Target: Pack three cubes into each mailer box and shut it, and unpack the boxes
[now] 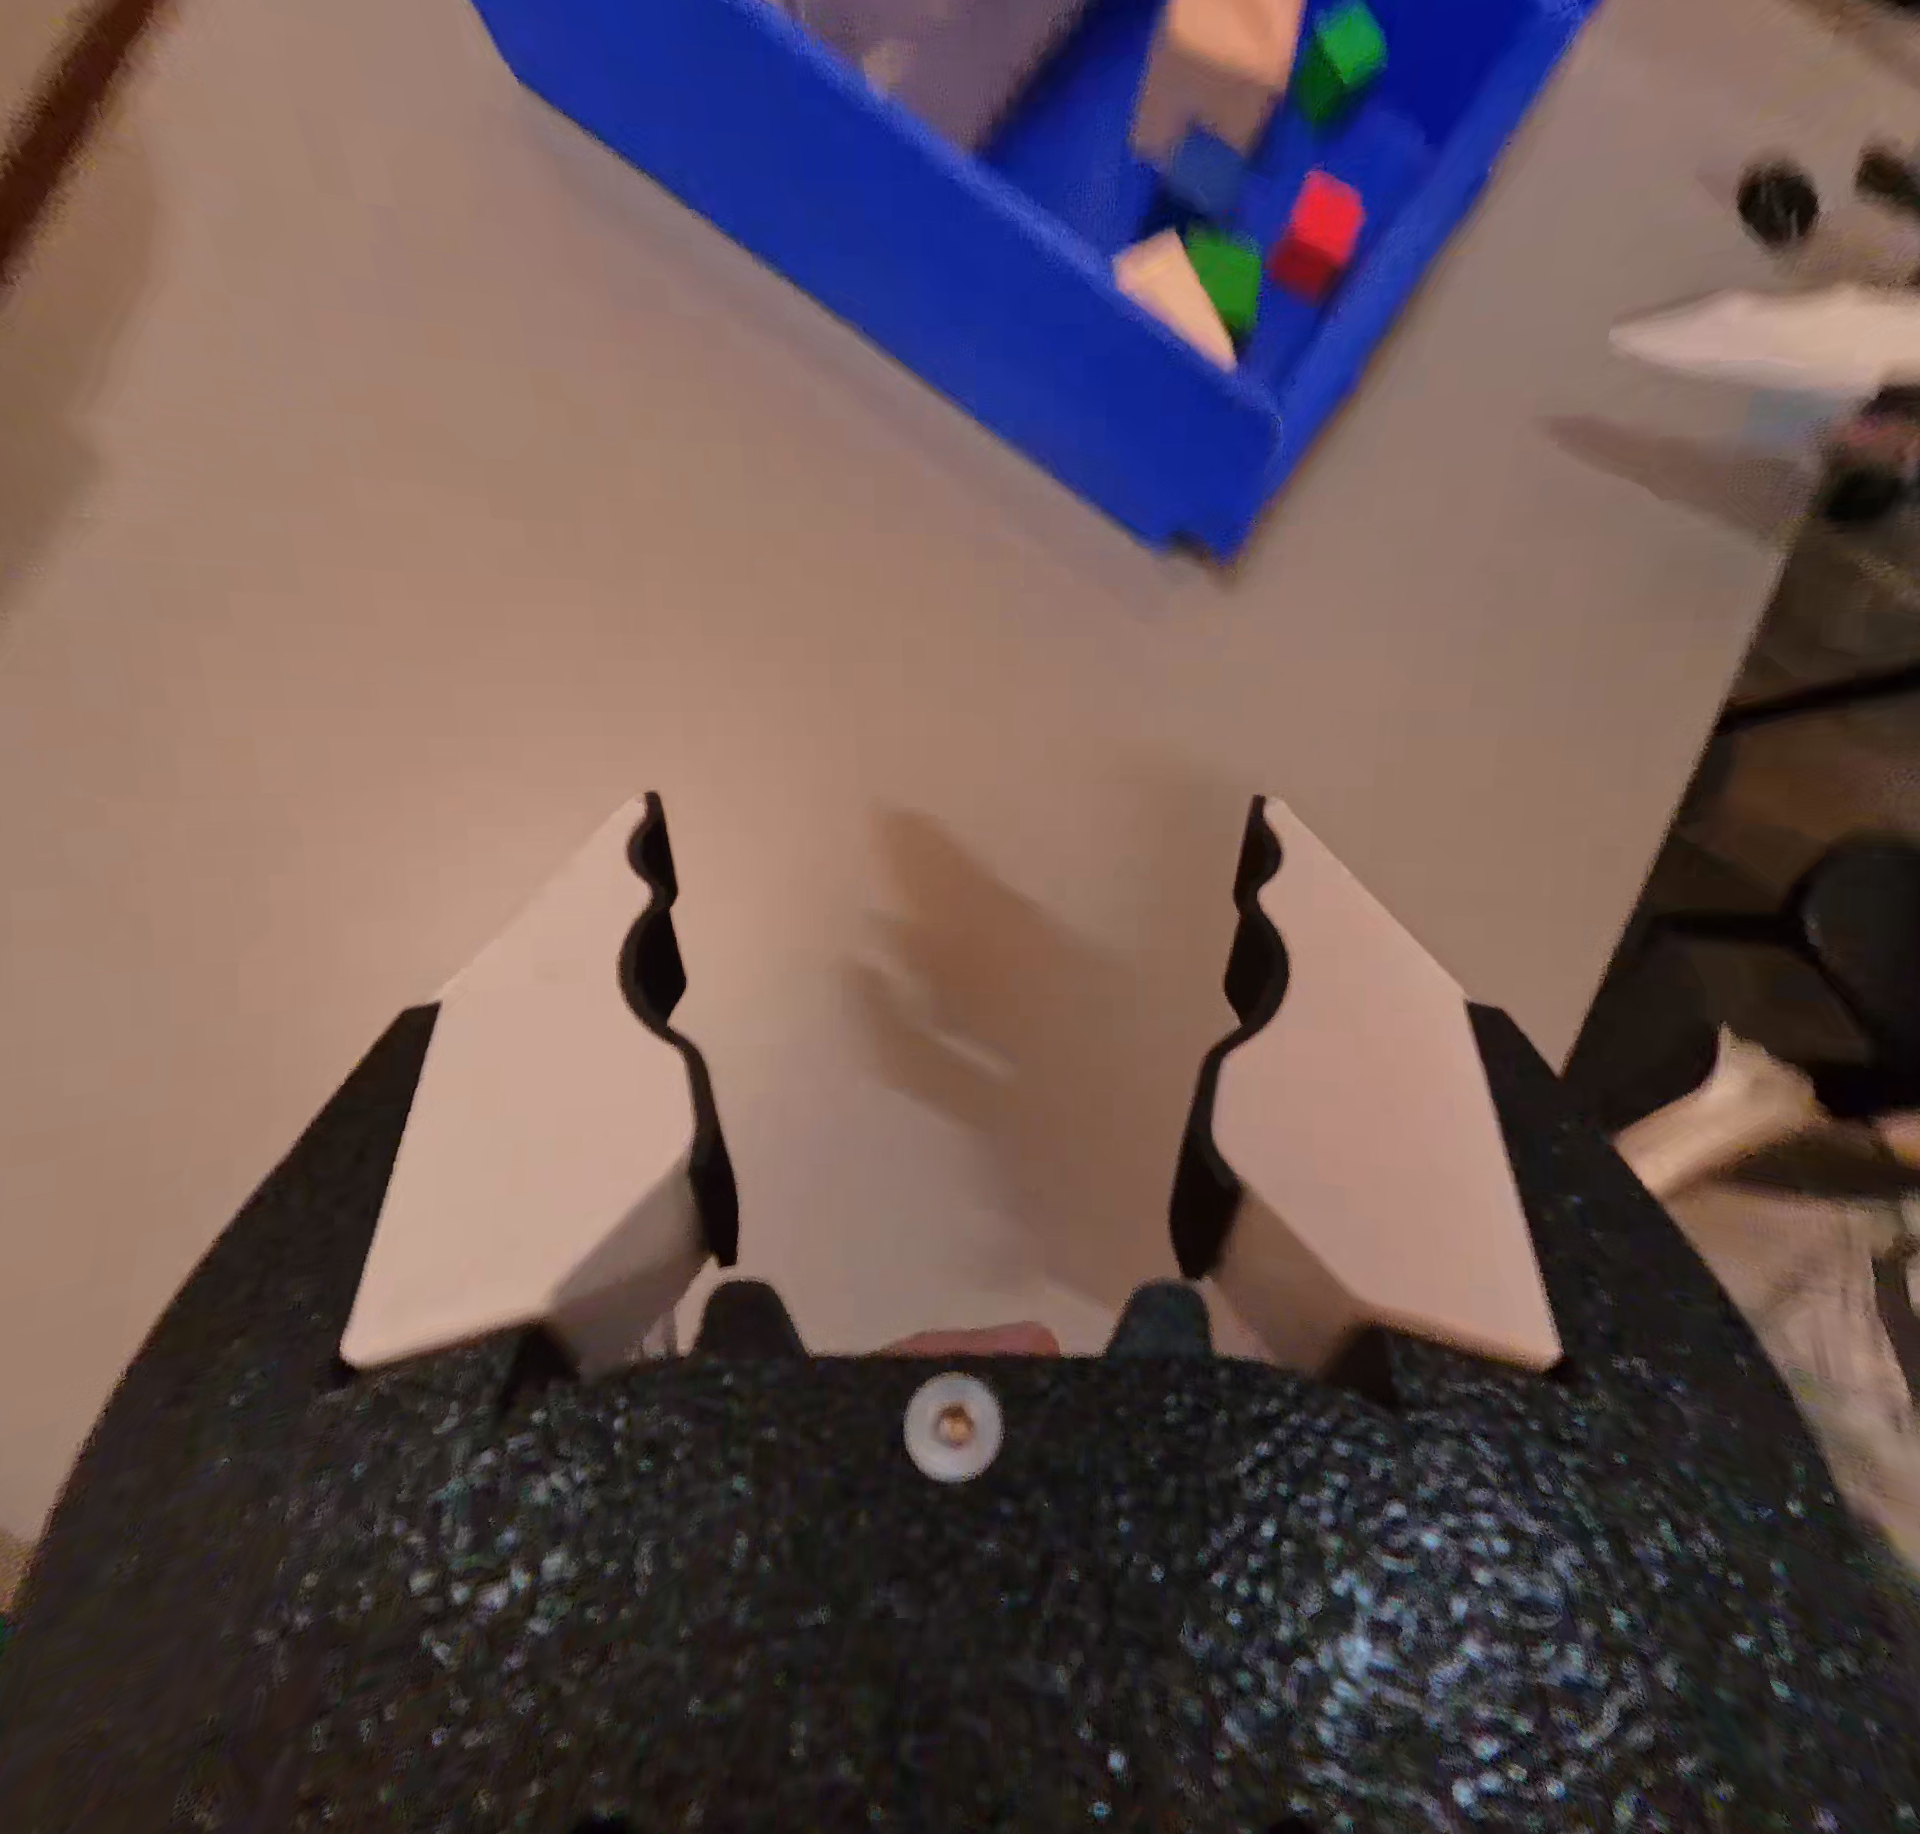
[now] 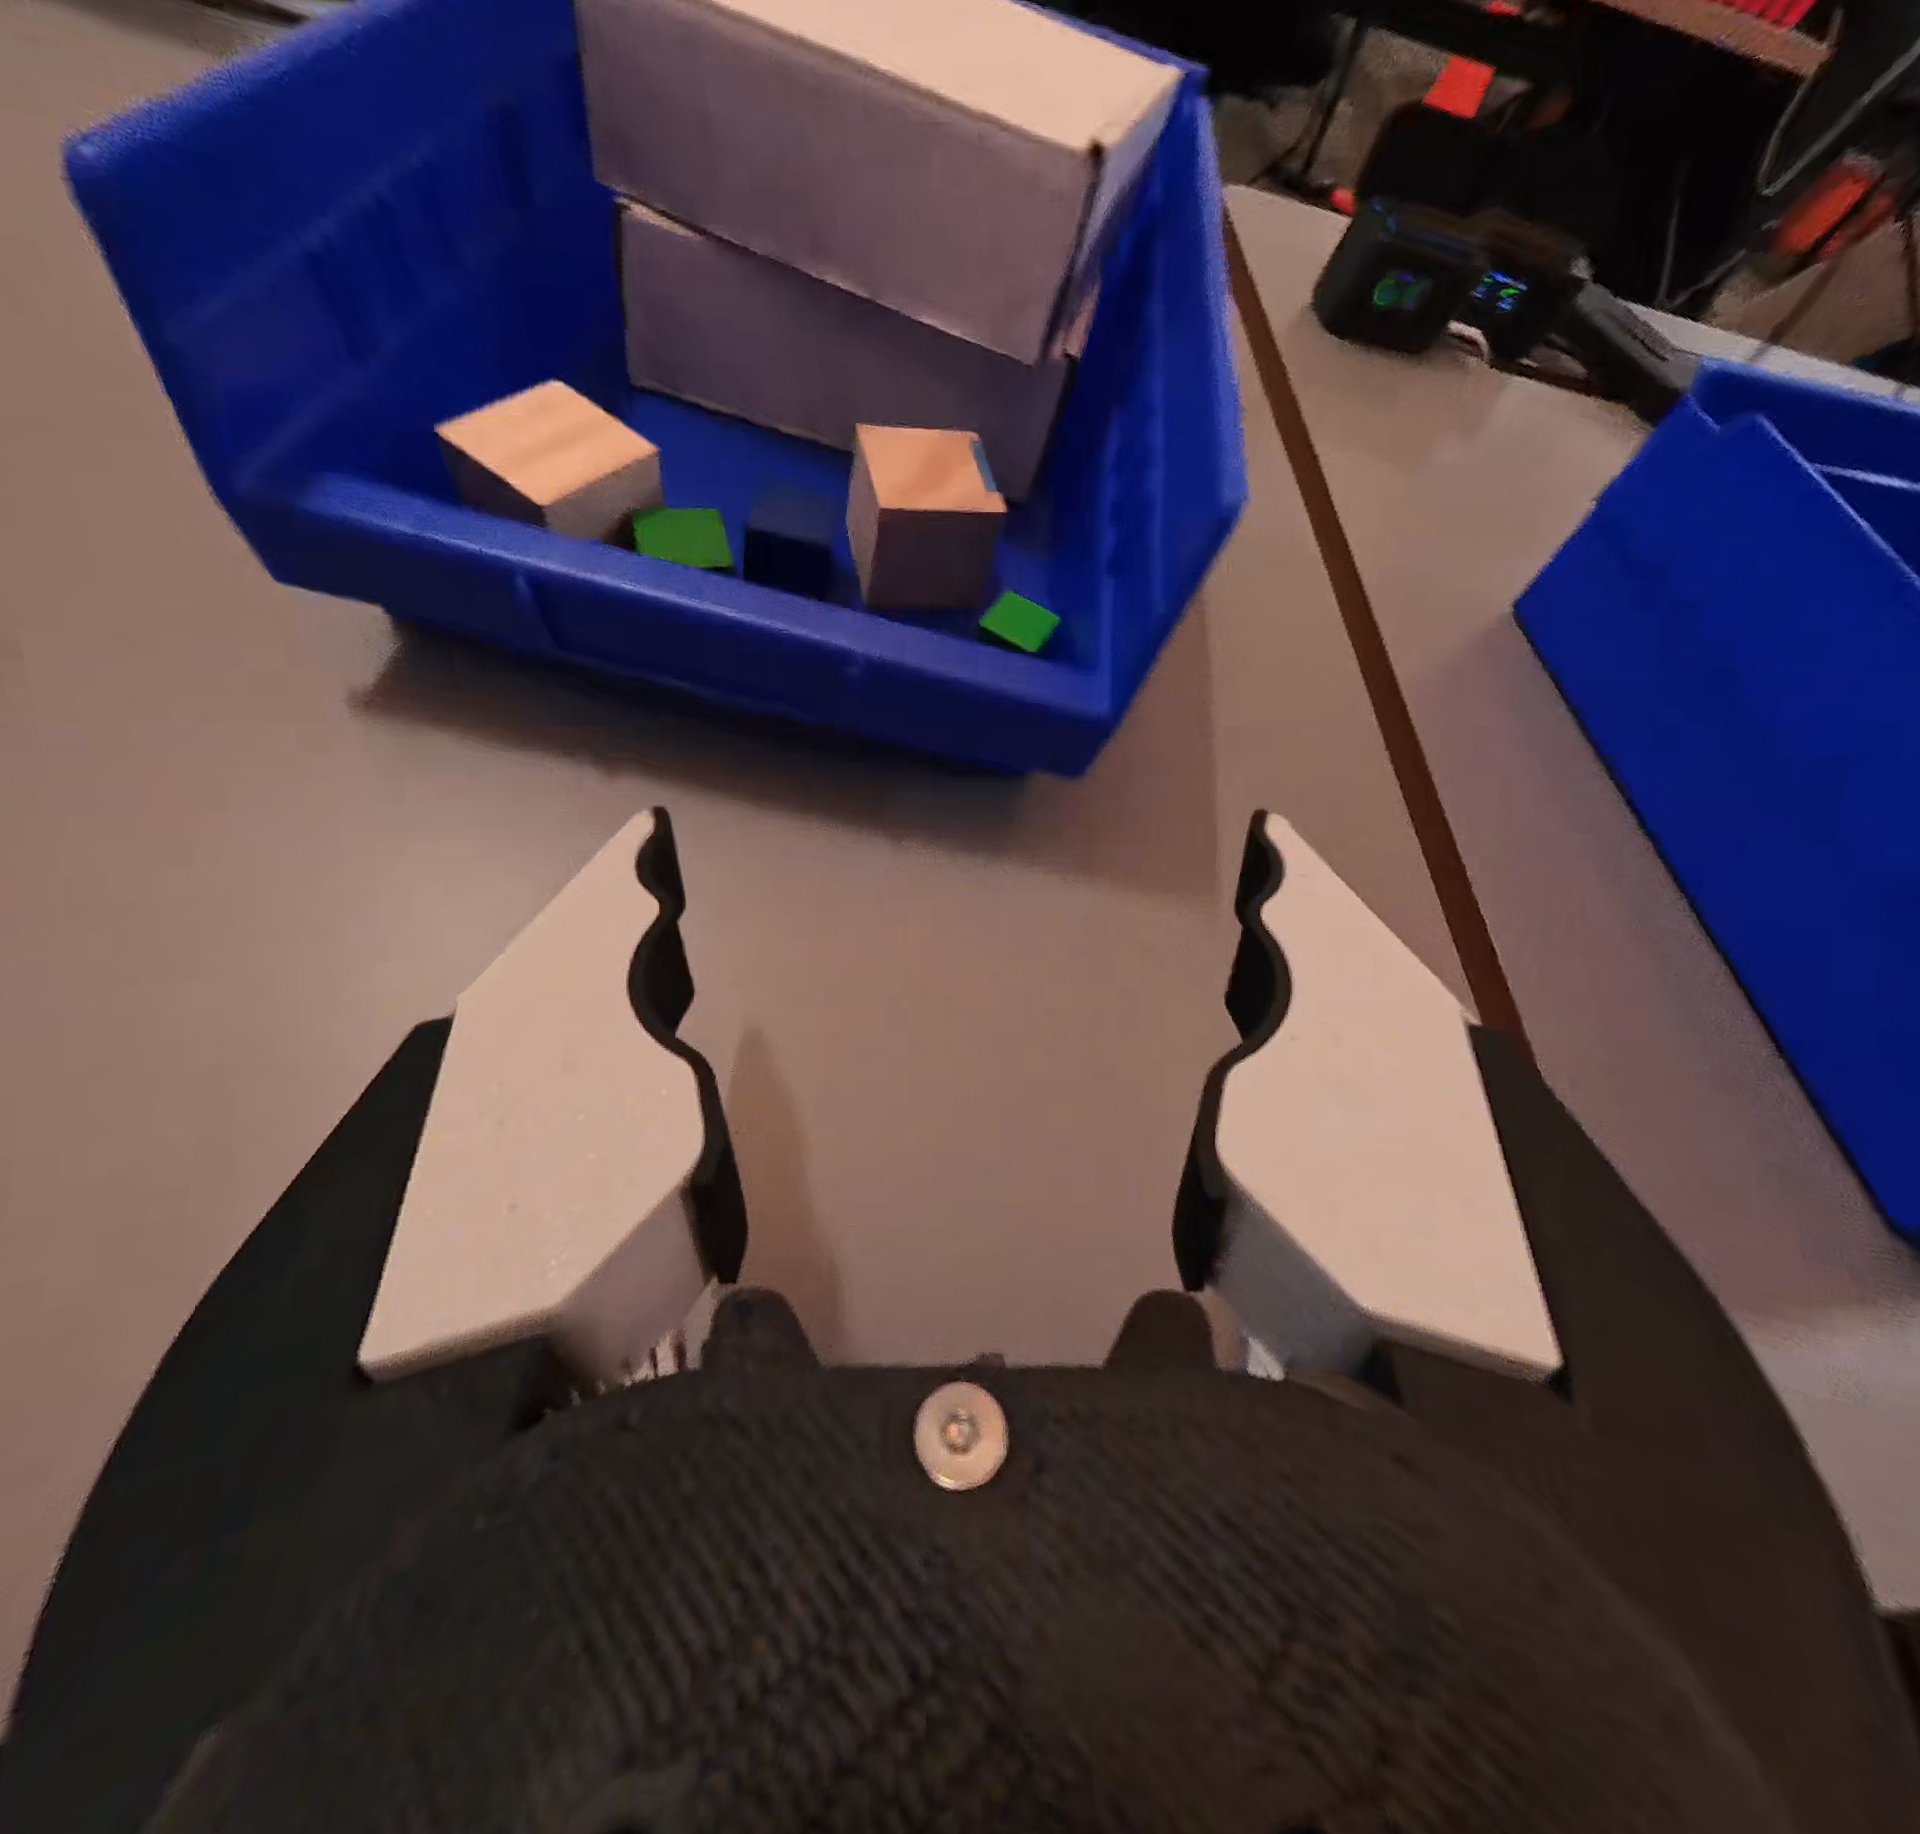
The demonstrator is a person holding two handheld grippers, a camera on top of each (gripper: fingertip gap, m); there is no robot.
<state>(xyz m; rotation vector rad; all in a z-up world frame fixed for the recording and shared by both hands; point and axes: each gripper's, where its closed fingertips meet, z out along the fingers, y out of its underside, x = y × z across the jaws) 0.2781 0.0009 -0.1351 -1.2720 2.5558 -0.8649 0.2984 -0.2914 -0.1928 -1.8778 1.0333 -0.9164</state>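
Your right gripper (image 2: 956, 839) hangs over bare table (image 2: 312, 901) with its jaws spread wide and nothing between them. Your left gripper (image 1: 954, 828) is the same: apart, empty, above the table, farther from the work.

Ahead of the right gripper sits the blue bin (image 2: 727, 662), its low front lip facing you. Two closed mailer boxes stand at the back: the lower box (image 2: 831, 371) on the bin floor, the upper box (image 2: 862, 132) tilted on top of it. The cubes lie loose in front of them: a wooden cube (image 2: 551, 454) at left, another wooden cube (image 2: 920, 517) at right, a green cube (image 2: 683, 537), a dark cube (image 2: 788, 537) between the wooden ones, and a second green cube (image 2: 1020, 623) near the right corner. The left wrist view also shows a red cube (image 1: 1320, 231).

Nothing looks packed yet, so the likely first step is getting a box out. Take the upper box first; it rests on the other and will slide if you disturb the lower one. Come in over the low lip, and grip across its short side. Bring your left gripper closer to steady it as you lift. Set it on open table, away from the second bin (image 2: 1766, 704) at right.
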